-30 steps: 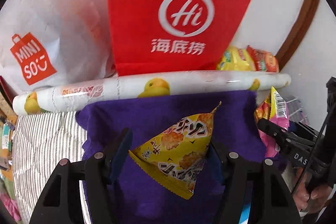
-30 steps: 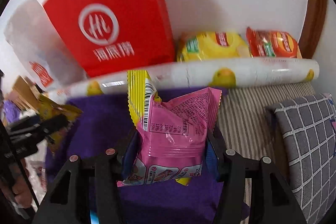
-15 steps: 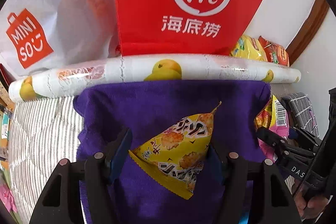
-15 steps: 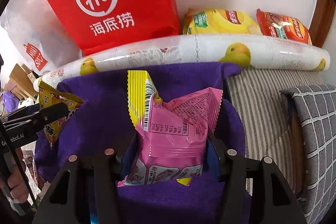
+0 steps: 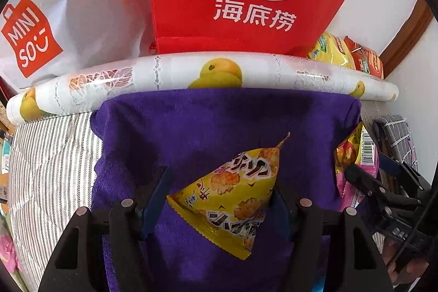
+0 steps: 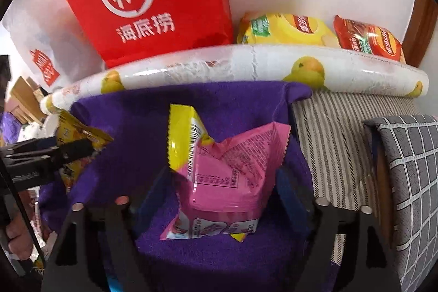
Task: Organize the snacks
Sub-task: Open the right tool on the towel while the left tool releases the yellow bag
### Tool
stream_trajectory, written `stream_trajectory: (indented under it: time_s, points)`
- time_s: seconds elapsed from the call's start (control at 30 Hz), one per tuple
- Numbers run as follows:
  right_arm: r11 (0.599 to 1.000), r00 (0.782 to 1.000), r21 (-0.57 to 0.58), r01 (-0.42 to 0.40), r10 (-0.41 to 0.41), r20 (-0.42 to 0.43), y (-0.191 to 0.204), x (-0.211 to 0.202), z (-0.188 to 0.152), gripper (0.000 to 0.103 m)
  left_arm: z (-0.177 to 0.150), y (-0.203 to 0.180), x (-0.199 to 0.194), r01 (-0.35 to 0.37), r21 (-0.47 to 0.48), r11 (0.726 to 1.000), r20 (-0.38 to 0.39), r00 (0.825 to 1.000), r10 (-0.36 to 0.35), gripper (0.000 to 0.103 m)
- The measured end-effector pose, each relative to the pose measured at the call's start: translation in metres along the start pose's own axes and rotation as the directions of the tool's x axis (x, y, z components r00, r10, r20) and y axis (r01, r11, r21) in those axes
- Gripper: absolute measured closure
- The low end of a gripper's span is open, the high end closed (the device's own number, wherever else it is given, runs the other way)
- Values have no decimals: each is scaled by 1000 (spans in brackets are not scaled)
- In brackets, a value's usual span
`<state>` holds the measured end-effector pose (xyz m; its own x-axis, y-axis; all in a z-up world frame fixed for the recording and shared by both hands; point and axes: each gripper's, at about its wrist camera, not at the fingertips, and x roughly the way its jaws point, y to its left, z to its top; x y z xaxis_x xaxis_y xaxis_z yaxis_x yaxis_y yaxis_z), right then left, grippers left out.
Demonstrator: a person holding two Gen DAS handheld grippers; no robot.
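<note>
Snacks, two packets, both over the purple towel [image 6: 241, 100] spread on the striped bed cover [image 6: 336, 133]. Item one: pink packet [image 6: 227, 177] with a yellow packet behind it, standing roughly upright between my right fingers [image 6: 223, 190], long axis pointing away from me toward the printed roll [image 6: 246, 64]; those fingers are opening, with a gap showing at the left pad, so I judge it a release onto the towel. Item two: yellow triangular packet [image 5: 232, 199], apex up and away, gripped across its base by my left fingers [image 5: 219, 199]. My judgement: next move is straight down.
</note>
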<state>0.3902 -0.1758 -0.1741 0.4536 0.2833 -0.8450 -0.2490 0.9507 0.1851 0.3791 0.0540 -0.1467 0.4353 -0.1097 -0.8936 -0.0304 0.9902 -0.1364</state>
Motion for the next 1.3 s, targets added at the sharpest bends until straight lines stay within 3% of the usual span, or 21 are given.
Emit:
stream_trajectory:
  time_s: [0.2, 0.57, 0.93, 1.1, 1.3]
  points:
    - [999, 999, -12, -45, 46, 30, 2, -9, 2, 17, 0, 1, -11, 49, -34, 998, 26, 999, -48, 19]
    - [996, 993, 60, -69, 63, 104, 0, -41, -2, 17, -2, -2, -33, 48, -20, 999, 76, 996, -46, 19]
    - [997, 989, 75, 24, -34, 141, 12, -100, -30, 17, -15, -21, -91, 82, 27, 996, 141, 986, -85, 19]
    - [998, 990, 49, 42, -48, 132, 26, -119, -48, 17, -37, -23, -129, 108, 48, 993, 187, 976, -116, 19]
    - [997, 979, 40, 66, -72, 193, 39, -151, -72, 17, -72, -19, -155, 96, 64, 993, 189, 976, -106, 19]
